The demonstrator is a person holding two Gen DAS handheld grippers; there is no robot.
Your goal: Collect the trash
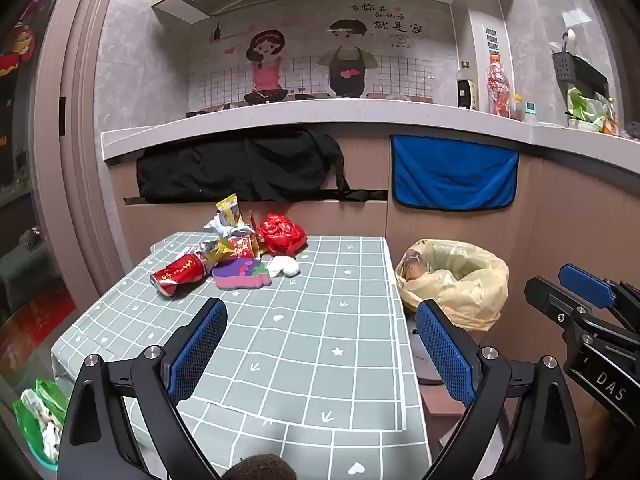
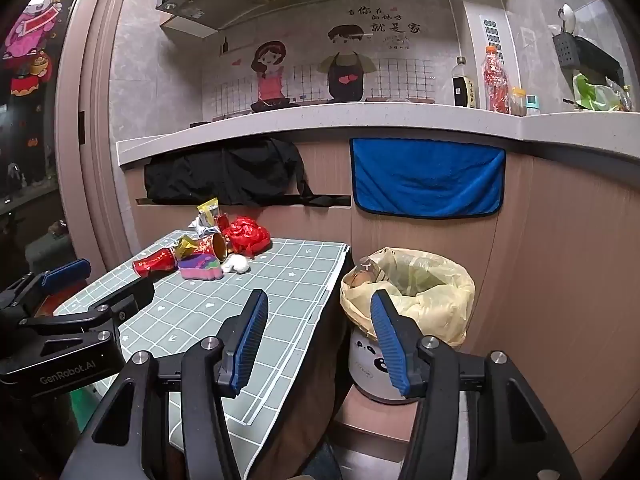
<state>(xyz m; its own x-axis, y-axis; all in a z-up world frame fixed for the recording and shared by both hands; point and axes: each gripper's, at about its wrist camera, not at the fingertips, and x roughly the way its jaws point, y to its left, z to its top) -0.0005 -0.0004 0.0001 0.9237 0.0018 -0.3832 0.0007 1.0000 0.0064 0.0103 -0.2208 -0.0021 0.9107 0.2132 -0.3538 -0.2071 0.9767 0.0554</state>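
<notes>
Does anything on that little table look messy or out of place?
Yes. A heap of litter sits at the table's far end: a red can tipped on its side, a crumpled red bag, torn wrappers and a white wad.

ahead of our open grippers we see a matt gridded cloth (image 1: 320,320) under a glossy red metal can (image 1: 178,274) and shiny crinkled red foil (image 1: 282,234). to our right sits a thin, translucent yellow plastic bag (image 2: 436,296). beyond hang a fuzzy blue towel (image 2: 426,176) and smooth wood-grain panels (image 2: 560,260).
</notes>
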